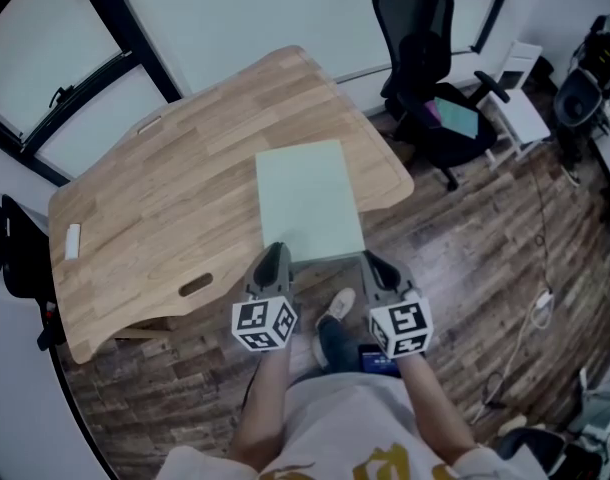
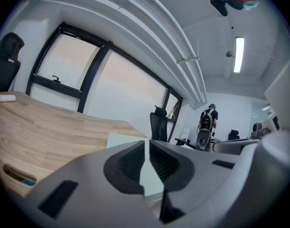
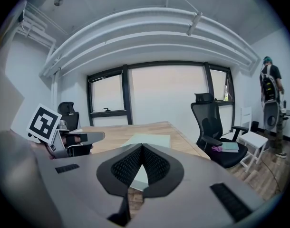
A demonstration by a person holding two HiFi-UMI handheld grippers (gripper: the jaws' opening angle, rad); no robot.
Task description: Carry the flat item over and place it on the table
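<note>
No word, number or brand name can be read in any of the views. The cube (image 1: 264,324) on the left gripper (image 1: 275,256) and the cube (image 1: 401,329) on the right gripper (image 1: 375,264) carry only black-and-white square patterns, not letters. The yellow print (image 1: 385,463) on the person's shirt is cut by the lower edge of the head view and too blurred to read. The small white piece (image 1: 72,240) near the left edge of the tabletop (image 1: 175,178) shows no print that can be made out.
</note>
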